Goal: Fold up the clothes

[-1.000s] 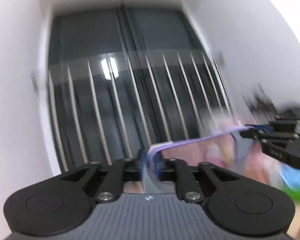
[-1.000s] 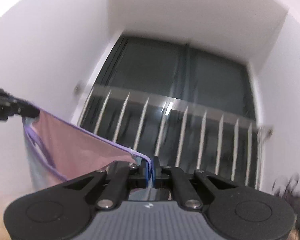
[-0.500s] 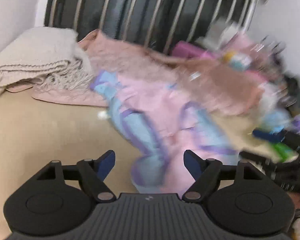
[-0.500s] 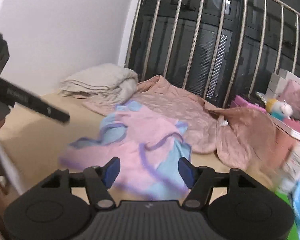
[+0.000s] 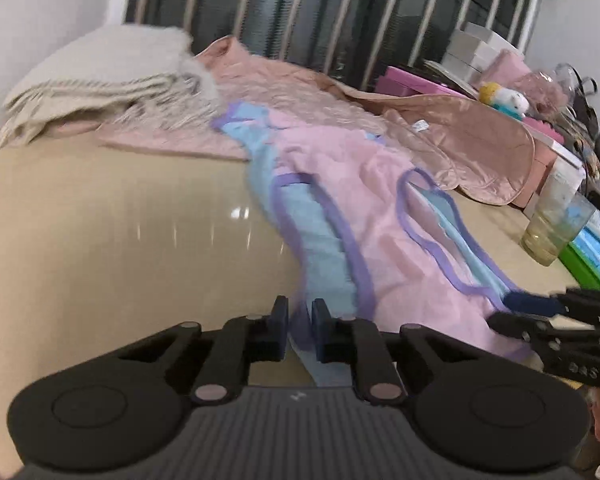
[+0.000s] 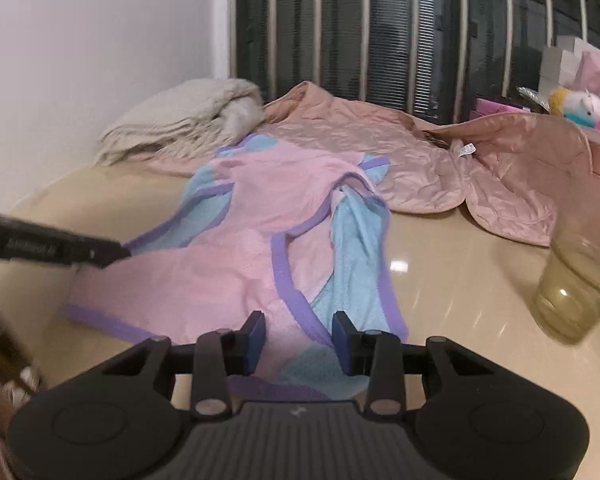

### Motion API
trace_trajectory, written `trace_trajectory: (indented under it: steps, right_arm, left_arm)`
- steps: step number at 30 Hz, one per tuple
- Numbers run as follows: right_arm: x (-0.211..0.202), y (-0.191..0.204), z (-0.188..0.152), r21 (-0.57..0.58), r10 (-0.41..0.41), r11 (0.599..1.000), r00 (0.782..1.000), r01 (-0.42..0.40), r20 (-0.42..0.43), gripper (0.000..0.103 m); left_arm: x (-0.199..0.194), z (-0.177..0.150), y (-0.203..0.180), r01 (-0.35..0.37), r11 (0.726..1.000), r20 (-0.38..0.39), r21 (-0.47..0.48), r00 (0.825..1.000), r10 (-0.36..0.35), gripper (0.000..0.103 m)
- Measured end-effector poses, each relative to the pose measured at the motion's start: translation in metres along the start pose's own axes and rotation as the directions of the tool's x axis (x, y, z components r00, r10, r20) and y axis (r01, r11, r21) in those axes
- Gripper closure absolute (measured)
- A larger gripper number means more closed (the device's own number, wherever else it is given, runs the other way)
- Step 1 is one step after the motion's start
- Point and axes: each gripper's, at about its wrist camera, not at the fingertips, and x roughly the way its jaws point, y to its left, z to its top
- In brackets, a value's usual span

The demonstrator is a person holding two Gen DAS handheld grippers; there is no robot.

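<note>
A pink sleeveless top (image 5: 340,168) (image 6: 220,272) with light blue panels and purple trim lies spread on the glossy beige table (image 5: 120,220) (image 6: 440,280). My left gripper (image 5: 300,320) is low at the top's near left edge. Its jaws are closing with a narrow gap left, and a strip of blue and purple cloth sits loose between the pads. My right gripper (image 6: 299,340) hovers over the near right hem, jaws closing but still wide, cloth under them and not pinched. Each gripper shows in the other's view: right gripper (image 5: 508,312), left gripper (image 6: 122,254).
A folded beige blanket (image 5: 100,76) (image 6: 180,120) and a pink quilted jacket (image 5: 440,136) (image 6: 420,152) lie behind the top. A plastic cup (image 5: 556,224) (image 6: 576,280) stands at the right beside a green tray (image 5: 580,268). Boxes and toys crowd the back right, before window bars.
Both grippers held the top up toward the window, then dropped and tilted down to the table and let it go. It now lies flat; both jaws, wide a moment ago, have narrowed.
</note>
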Motion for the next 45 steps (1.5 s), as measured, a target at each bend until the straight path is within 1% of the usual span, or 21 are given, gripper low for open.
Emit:
trace_trajectory:
  steps: [2, 4, 6, 8, 9, 10, 12, 14, 15, 20, 21, 22, 24, 27, 30, 33, 35, 37, 38, 42, 45]
  right_arm:
    - [-0.015, 0.000, 0.001, 0.003, 0.016, 1.000, 1.000, -0.016, 0.008, 0.067]
    - [-0.027, -0.005, 0.010, 0.009, 0.001, 1.000, 0.998, -0.001, 0.061, 0.058]
    - [-0.018, -0.015, 0.023, 0.034, -0.054, 0.998, 0.995, 0.052, 0.086, 0.053]
    - [0.004, -0.027, 0.035, 0.057, -0.099, 0.994, 0.993, 0.096, 0.068, 0.053]
    - [0.018, -0.032, 0.040, 0.064, -0.107, 0.993, 0.993, 0.104, 0.043, 0.055]
    - [0.030, -0.036, 0.044, 0.070, -0.108, 0.992, 0.994, 0.106, 0.020, 0.057]
    - [0.048, -0.042, 0.048, 0.091, -0.122, 0.988, 0.992, 0.122, -0.005, 0.070]
    - [0.059, -0.048, 0.049, 0.125, -0.130, 0.983, 0.991, 0.132, -0.026, 0.084]
    - [0.059, -0.050, 0.048, 0.146, -0.132, 0.980, 0.991, 0.133, -0.020, 0.103]
    - [0.053, -0.064, 0.045, 0.248, -0.177, 0.954, 0.984, 0.170, 0.005, 0.102]
    - [0.053, -0.066, 0.044, 0.265, -0.191, 0.946, 0.982, 0.185, -0.002, 0.101]
    - [0.053, -0.068, 0.044, 0.281, -0.202, 0.939, 0.979, 0.198, -0.013, 0.101]
    - [0.041, -0.056, 0.045, 0.242, -0.213, 0.948, 0.977, 0.205, 0.008, 0.095]
    - [0.016, -0.022, 0.042, 0.120, -0.118, 0.987, 0.990, 0.108, 0.078, 0.088]
    - [0.017, 0.012, 0.037, -0.003, 0.070, 0.998, 0.996, -0.070, 0.058, 0.089]
    - [0.038, 0.036, 0.040, -0.062, 0.081, 0.995, 0.995, -0.078, 0.051, 0.087]
    - [0.055, 0.041, 0.047, -0.051, 0.097, 0.994, 0.995, -0.095, 0.037, 0.084]
    - [0.071, 0.038, 0.053, -0.020, 0.123, 0.992, 0.992, -0.123, -0.010, 0.089]
    - [0.075, 0.035, 0.054, 0.009, 0.131, 0.991, 0.991, -0.131, -0.033, 0.100]
    - [0.044, 0.023, 0.060, 0.063, 0.171, 0.983, 0.984, -0.174, 0.040, 0.101]
    - [0.028, 0.010, 0.071, 0.109, 0.161, 0.979, 0.979, -0.174, 0.122, 0.101]
  left_arm:
    - [-0.009, 0.005, 0.005, 0.018, 0.999, 0.008, -0.039, 1.000, -0.018, 0.079]
    - [-0.005, 0.017, 0.003, 0.025, 0.999, 0.034, -0.037, 0.999, -0.023, 0.042]
    - [0.012, 0.030, -0.006, 0.001, 1.000, 0.043, 0.001, 0.999, -0.002, 0.040]
    - [0.033, 0.036, -0.016, -0.006, 0.999, 0.007, 0.042, 1.000, 0.006, 0.045]
    - [0.042, 0.038, -0.021, -0.003, 0.998, -0.008, 0.058, 1.000, 0.003, 0.056]
    - [0.049, 0.038, -0.024, -0.010, 0.998, -0.022, 0.070, 1.000, 0.012, 0.077]
    - [0.052, 0.037, -0.026, -0.059, 0.994, -0.002, 0.088, 0.998, 0.059, 0.092]
    - [0.050, 0.033, -0.019, -0.082, 0.994, 0.019, 0.077, 0.997, 0.080, 0.101]
    - [0.048, 0.031, -0.013, -0.091, 0.994, 0.028, 0.056, 0.996, 0.090, 0.101]
    - [0.022, 0.027, 0.034, -0.068, 0.978, 0.111, -0.198, 0.990, 0.092, 0.101]
    - [0.020, 0.027, 0.039, -0.079, 0.970, 0.121, -0.230, 0.987, 0.110, 0.096]
    - [0.018, 0.026, 0.043, -0.090, 0.961, 0.130, -0.262, 0.983, 0.128, 0.081]
    - [0.004, 0.025, 0.041, -0.048, 0.962, 0.149, -0.267, 0.985, 0.091, 0.054]
    - [-0.011, 0.023, 0.033, 0.026, 0.970, 0.159, -0.242, 0.987, 0.013, 0.051]
    - [-0.005, 0.024, 0.010, 0.085, 0.986, 0.086, -0.144, 0.994, -0.073, 0.051]
    - [0.015, 0.024, -0.009, 0.068, 0.993, 0.047, -0.093, 0.997, -0.064, 0.053]
    - [0.028, 0.027, -0.014, 0.064, 0.994, 0.018, -0.091, 0.998, -0.062, 0.064]
    - [0.036, 0.026, -0.015, 0.064, 0.993, -0.009, -0.100, 0.998, -0.065, 0.099]
    - [0.036, 0.026, -0.015, 0.072, 0.992, -0.005, -0.102, 0.997, -0.073, 0.099]
    - [0.013, 0.031, -0.006, 0.167, 0.975, 0.088, -0.145, 0.984, -0.155, 0.100]
    - [0.003, 0.046, -0.014, 0.162, 0.982, 0.159, -0.100, 0.976, -0.145, 0.099]
